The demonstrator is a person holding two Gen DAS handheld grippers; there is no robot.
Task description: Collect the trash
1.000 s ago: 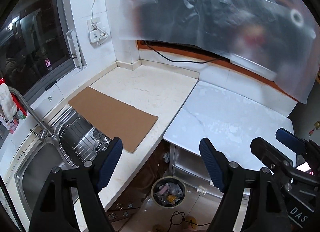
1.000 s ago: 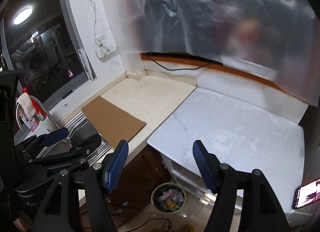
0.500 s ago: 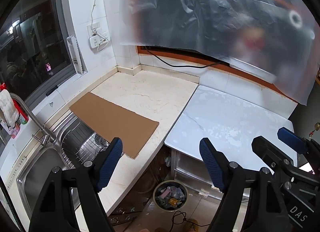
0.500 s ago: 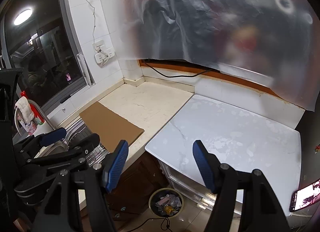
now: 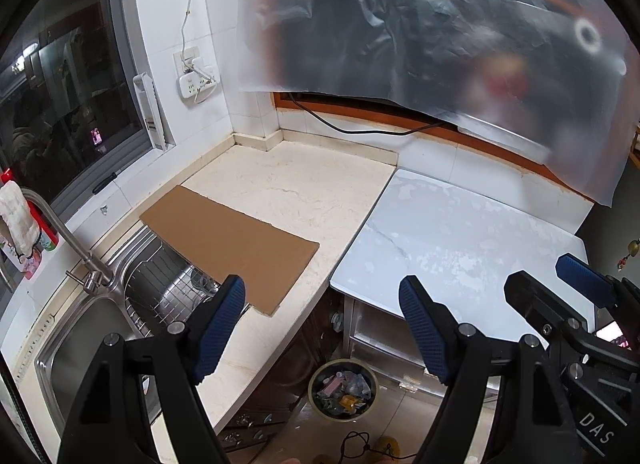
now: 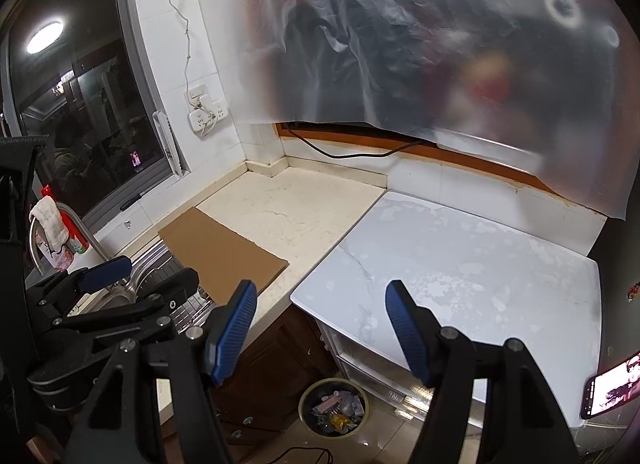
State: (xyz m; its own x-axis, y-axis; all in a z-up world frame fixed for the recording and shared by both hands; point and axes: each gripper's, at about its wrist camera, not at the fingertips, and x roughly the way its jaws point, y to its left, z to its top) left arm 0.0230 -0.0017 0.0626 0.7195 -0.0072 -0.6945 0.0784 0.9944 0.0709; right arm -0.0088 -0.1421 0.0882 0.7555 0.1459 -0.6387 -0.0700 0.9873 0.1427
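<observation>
- Brown cardboard sheet (image 5: 232, 242) hasn't budged over the last second, flat on the counter (image 5: 304, 188), left of centre, one end over the sink (image 5: 92, 328).
- Left gripper (image 5: 322, 328) and right gripper (image 6: 318, 334) gape wide, empty.
- Trash bin (image 5: 344, 388), bottom centre, already holds scraps, so looks nearly done.

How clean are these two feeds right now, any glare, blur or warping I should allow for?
Left wrist view: strong fisheye bowing, dark corners; the plastic sheet blurs whatever hangs behind it. Right wrist view: a ceiling lamp glares in the window, the phone screen is blown out; the cardboard and trash bin read sharp.
</observation>
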